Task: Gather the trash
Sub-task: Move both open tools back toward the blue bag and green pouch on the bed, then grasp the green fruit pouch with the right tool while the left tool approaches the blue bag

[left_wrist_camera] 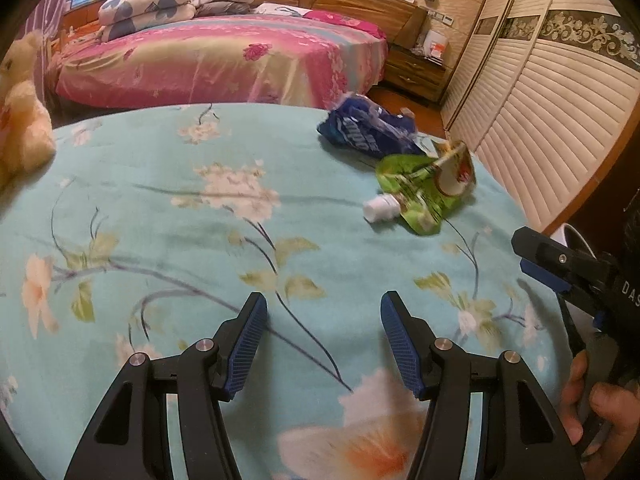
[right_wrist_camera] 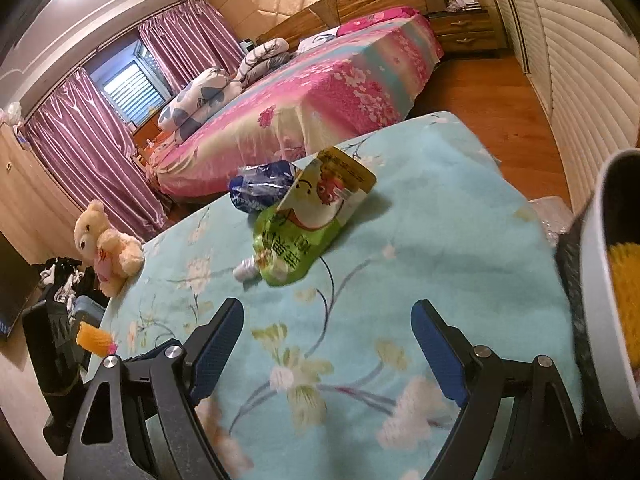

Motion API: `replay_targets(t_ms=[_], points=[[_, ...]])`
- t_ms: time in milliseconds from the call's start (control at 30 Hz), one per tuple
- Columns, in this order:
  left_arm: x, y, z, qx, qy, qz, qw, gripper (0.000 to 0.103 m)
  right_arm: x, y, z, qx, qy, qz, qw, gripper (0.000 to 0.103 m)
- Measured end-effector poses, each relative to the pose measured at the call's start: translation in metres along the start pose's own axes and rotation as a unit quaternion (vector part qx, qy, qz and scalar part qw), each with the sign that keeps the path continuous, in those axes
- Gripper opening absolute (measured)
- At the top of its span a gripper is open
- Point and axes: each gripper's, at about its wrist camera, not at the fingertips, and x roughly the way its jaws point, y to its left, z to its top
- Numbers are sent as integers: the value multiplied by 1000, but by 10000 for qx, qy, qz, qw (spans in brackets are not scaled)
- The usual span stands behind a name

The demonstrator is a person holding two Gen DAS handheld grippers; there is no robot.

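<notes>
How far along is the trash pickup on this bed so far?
Done: nothing that shows; the green spouted pouch and the crumpled blue wrapper behind it both lie on the floral bedspread. In hand: nothing; the left gripper and right gripper are both open and empty, short of the pouch. Left: both pieces, possibly for the white bin at the right.

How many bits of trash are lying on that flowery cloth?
2: a green pouch with a white cap, and a blue wrapper just behind it, touching. More may be hidden outside the views.

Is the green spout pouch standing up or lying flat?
Lying flat: the green pouch rests crumpled on the floral sheet, its white cap pointing sideways.
</notes>
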Motion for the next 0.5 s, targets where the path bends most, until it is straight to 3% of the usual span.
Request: replay_targets(t_ms=[500], points=[[40,14,50,29,-39,133,9999,59,53,-10,45,343,18,193,9992,87]])
